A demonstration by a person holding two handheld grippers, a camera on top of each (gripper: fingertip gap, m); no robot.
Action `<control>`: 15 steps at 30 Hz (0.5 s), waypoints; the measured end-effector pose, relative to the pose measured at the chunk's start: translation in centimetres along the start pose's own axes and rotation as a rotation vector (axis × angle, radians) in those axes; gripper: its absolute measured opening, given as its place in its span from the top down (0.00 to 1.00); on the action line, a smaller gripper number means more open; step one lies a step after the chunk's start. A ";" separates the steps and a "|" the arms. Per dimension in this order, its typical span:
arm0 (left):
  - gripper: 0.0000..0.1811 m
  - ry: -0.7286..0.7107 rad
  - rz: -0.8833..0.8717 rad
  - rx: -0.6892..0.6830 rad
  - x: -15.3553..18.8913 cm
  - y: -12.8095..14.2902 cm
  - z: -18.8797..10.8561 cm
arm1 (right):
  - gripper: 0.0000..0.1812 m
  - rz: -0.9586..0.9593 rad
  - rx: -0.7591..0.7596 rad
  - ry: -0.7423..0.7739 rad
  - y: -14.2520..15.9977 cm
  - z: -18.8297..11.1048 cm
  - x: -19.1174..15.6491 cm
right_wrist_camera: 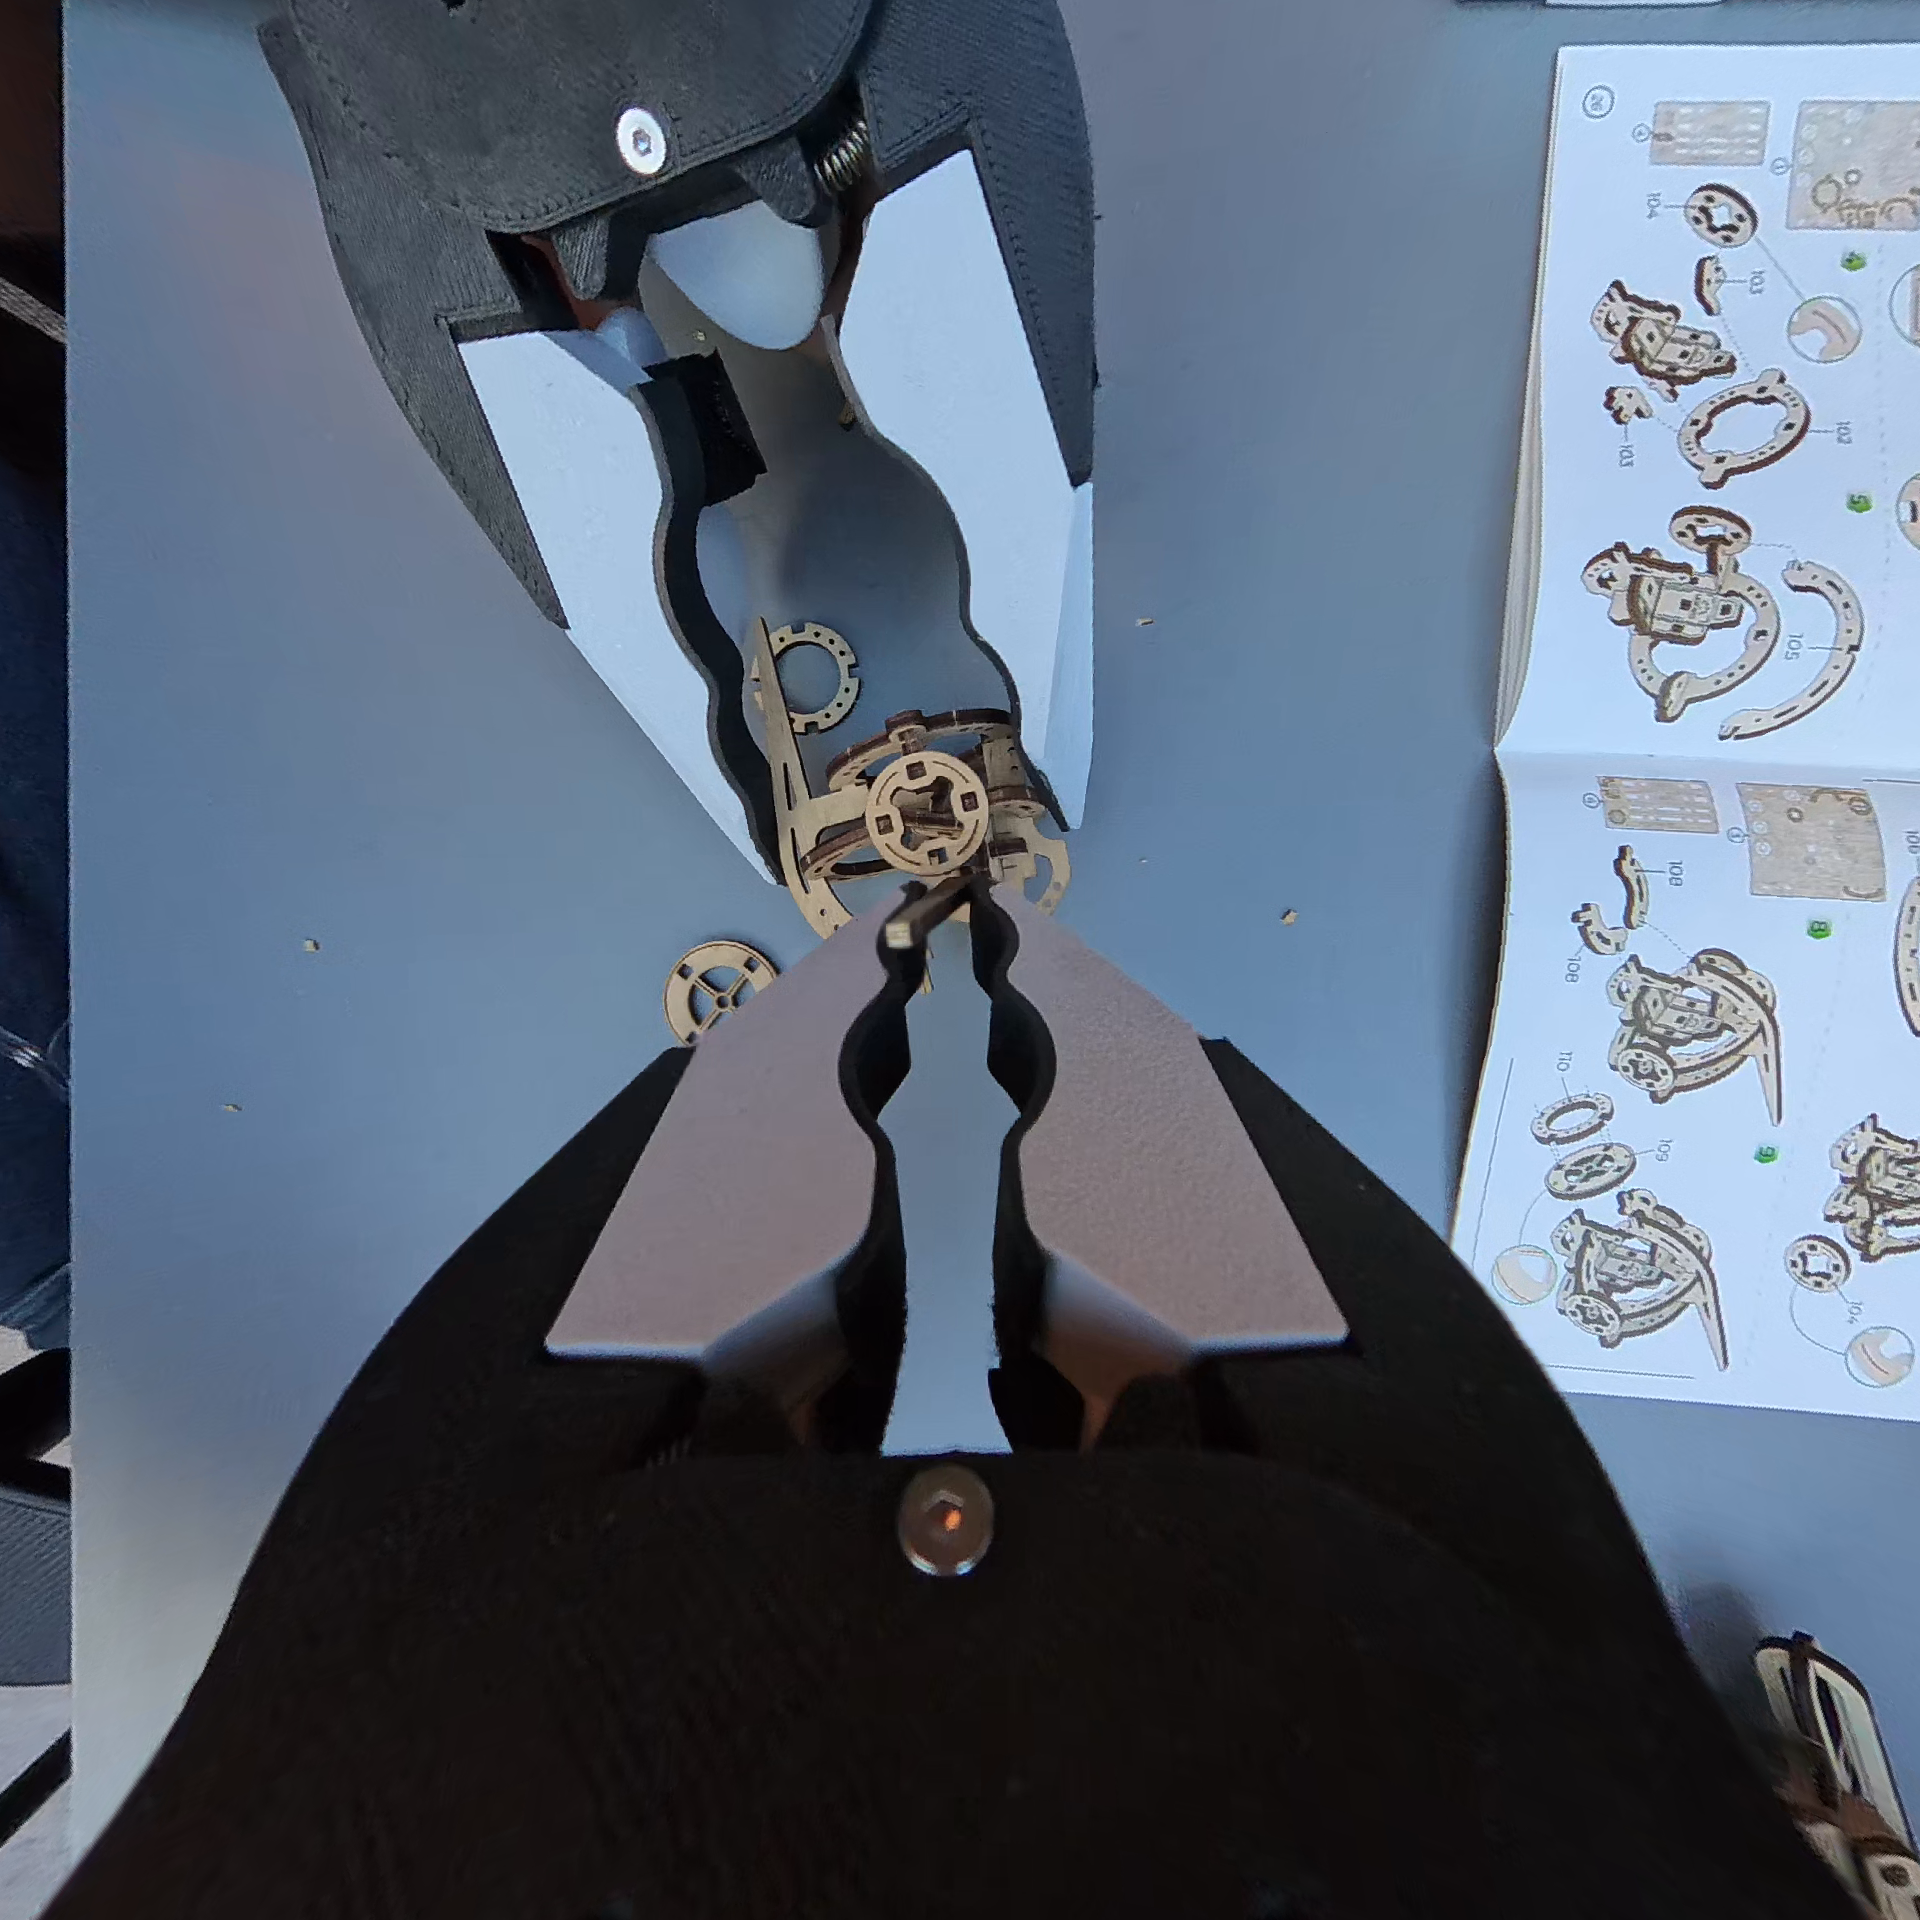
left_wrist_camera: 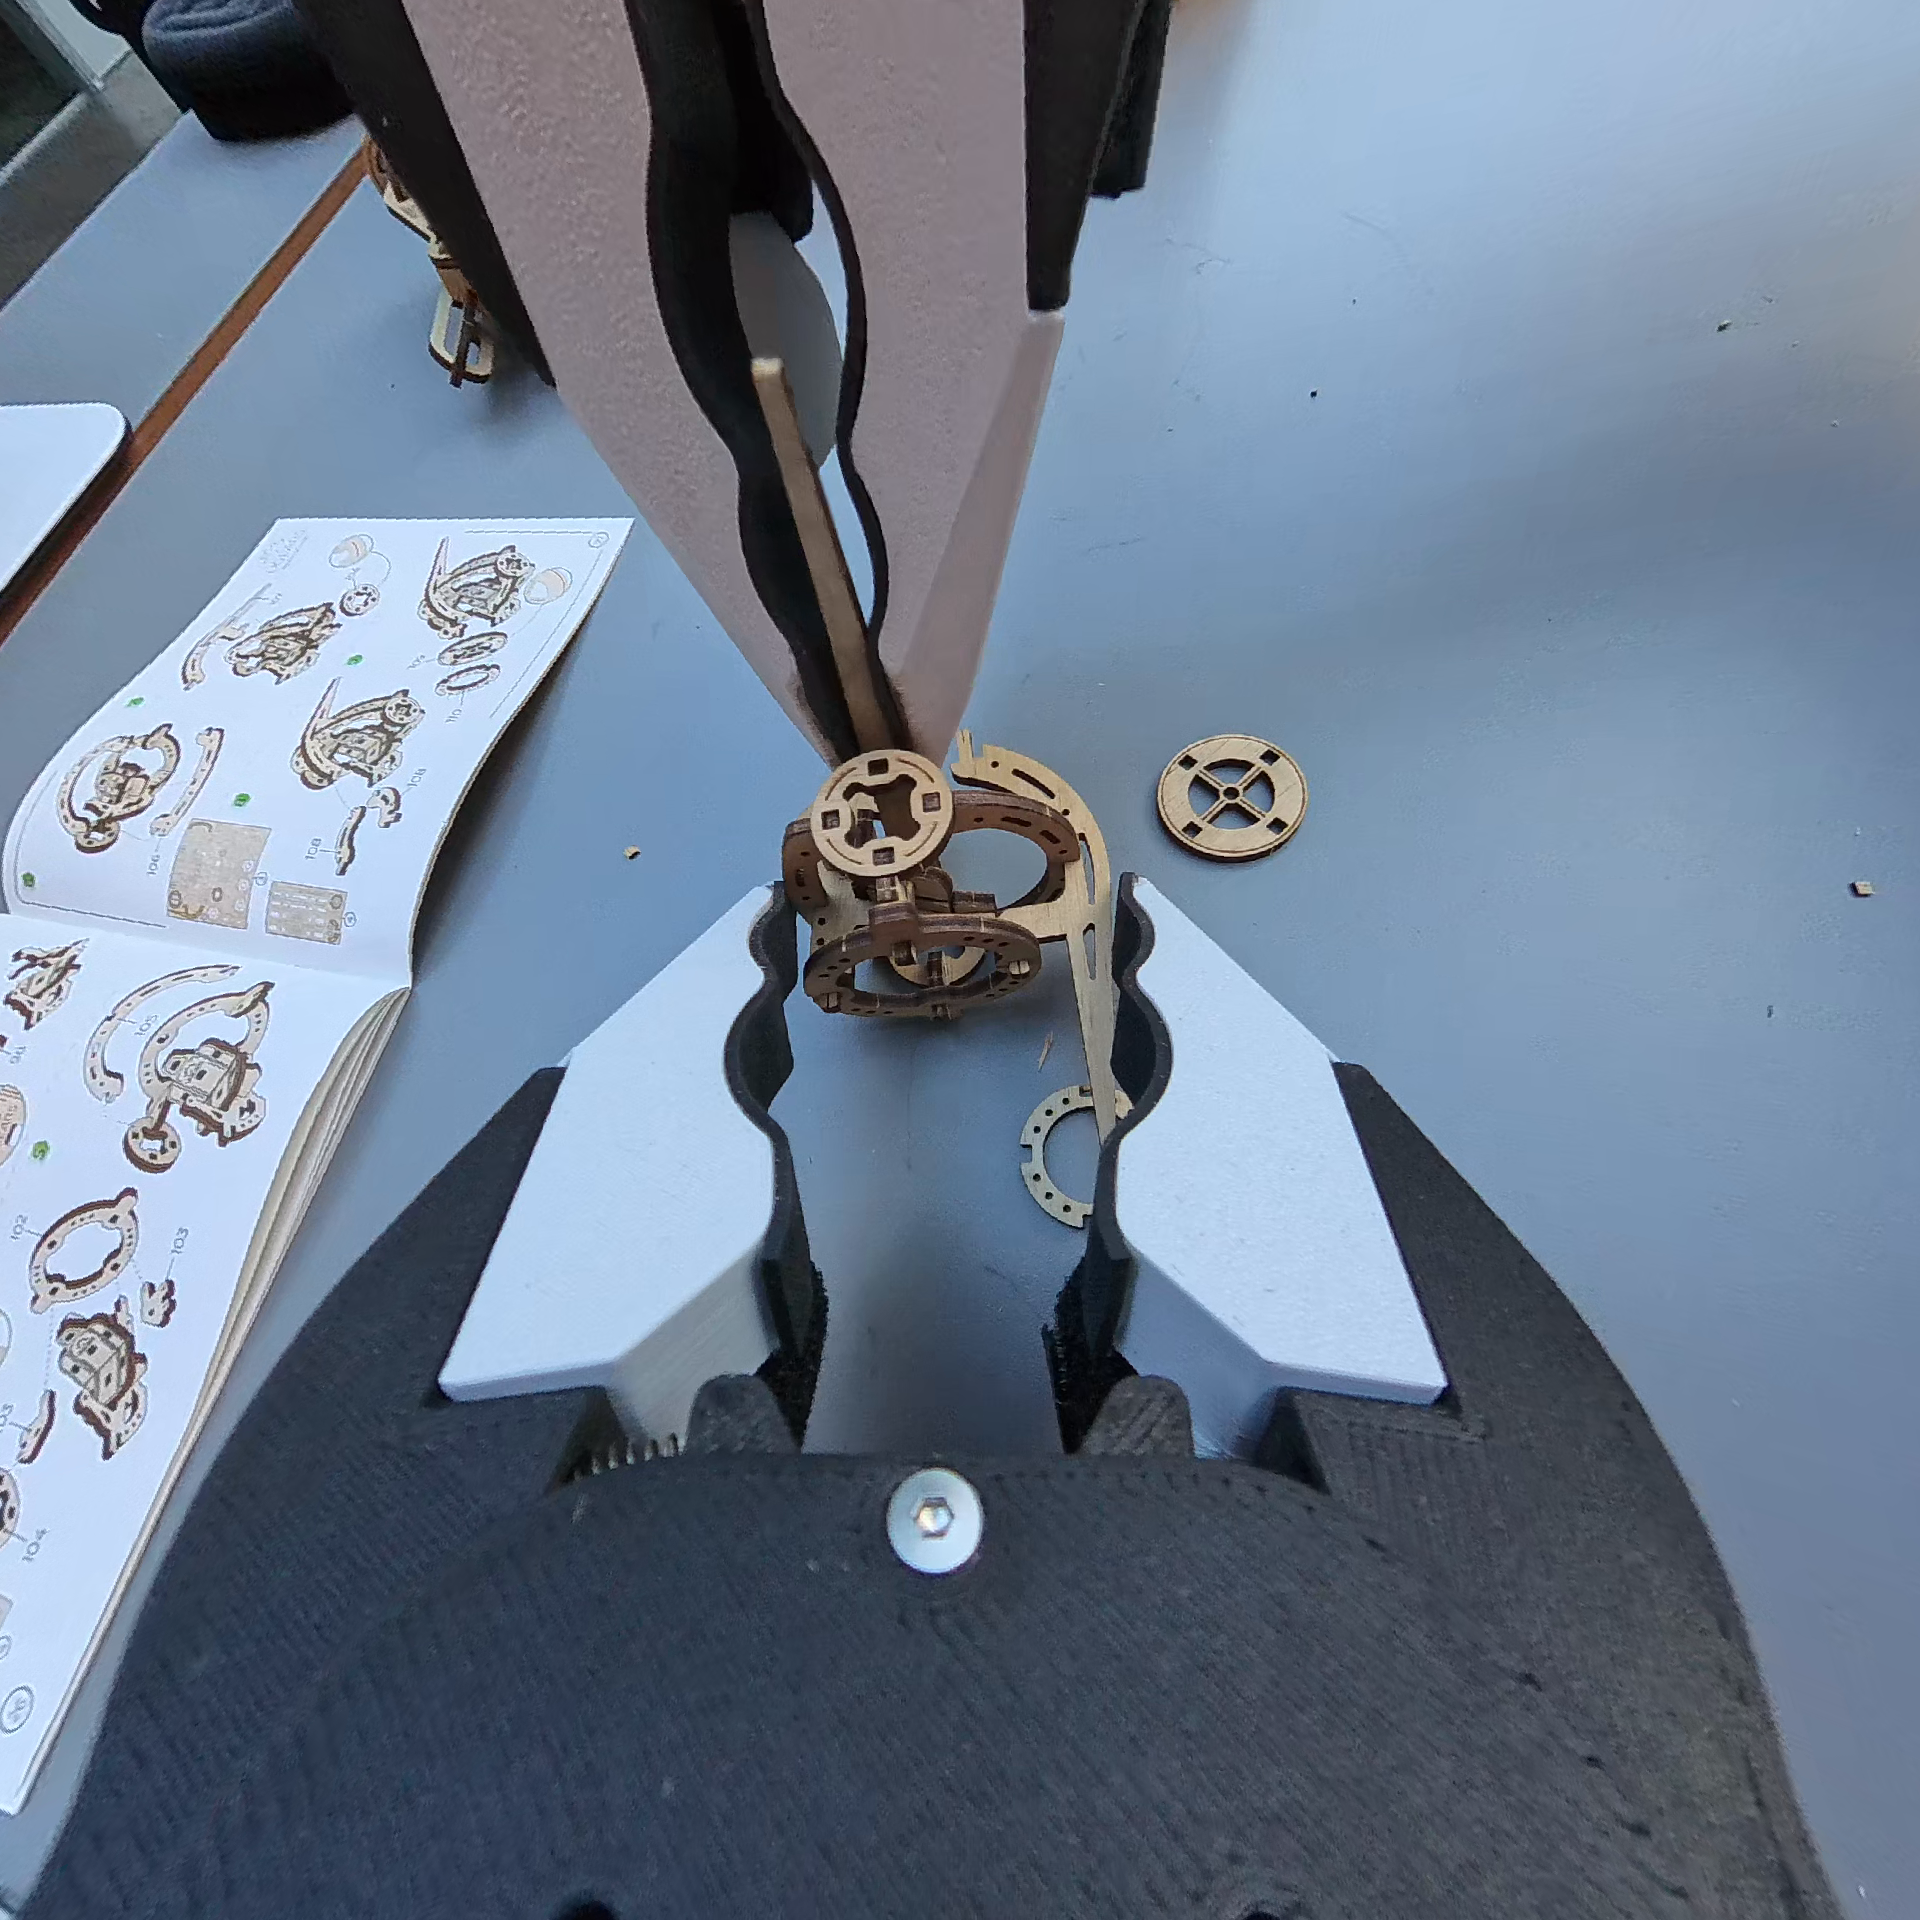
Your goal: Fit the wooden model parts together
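Observation:
A small wooden assembly (left_wrist_camera: 914,935) of dark and light rings stands on the grey table (left_wrist_camera: 1455,520). A round slotted disc (left_wrist_camera: 881,816) faces up on it, and a thin curved arm (left_wrist_camera: 1081,862) runs along its right side. My left gripper (left_wrist_camera: 951,904), with white fingers, is shut on the assembly at its tips; it also shows in the right wrist view (right_wrist_camera: 920,831). My right gripper (right_wrist_camera: 951,909), with mauve fingers, is shut on a thin wooden stick (left_wrist_camera: 821,561). The stick's lower end meets the assembly (right_wrist_camera: 925,821) at the disc (right_wrist_camera: 925,814).
A loose spoked wooden wheel (left_wrist_camera: 1231,797) lies to the right of the assembly. A notched ring (left_wrist_camera: 1055,1153) lies by my left gripper's right finger. An open instruction booklet (left_wrist_camera: 208,935) lies at the left. Another wooden model (left_wrist_camera: 457,312) stands at the far left. Left and right tips are no more than a few centimetres apart.

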State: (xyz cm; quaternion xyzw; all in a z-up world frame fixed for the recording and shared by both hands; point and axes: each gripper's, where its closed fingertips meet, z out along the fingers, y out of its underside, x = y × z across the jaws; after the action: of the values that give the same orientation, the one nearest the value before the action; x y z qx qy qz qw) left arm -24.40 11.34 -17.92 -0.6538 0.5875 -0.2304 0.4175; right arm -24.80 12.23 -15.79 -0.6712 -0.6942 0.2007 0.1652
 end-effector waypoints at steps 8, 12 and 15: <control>0.67 0.000 0.000 0.000 0.0 0.0 0.0 | 0.91 -0.041 0.016 0.012 -0.7 -0.8 -0.2; 0.67 0.001 -0.002 0.000 0.0 0.0 0.0 | 0.94 -0.061 -0.024 0.024 -0.7 -1.1 -0.1; 0.67 0.001 -0.001 0.000 0.0 0.0 0.0 | 0.97 -0.078 -0.040 0.026 -0.7 -1.1 -0.1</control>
State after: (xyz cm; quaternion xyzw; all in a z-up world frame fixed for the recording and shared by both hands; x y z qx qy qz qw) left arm -24.40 11.36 -17.91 -0.6540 0.5874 -0.2310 0.4171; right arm -24.88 12.15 -14.43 -0.6495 -0.7215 0.1712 0.1685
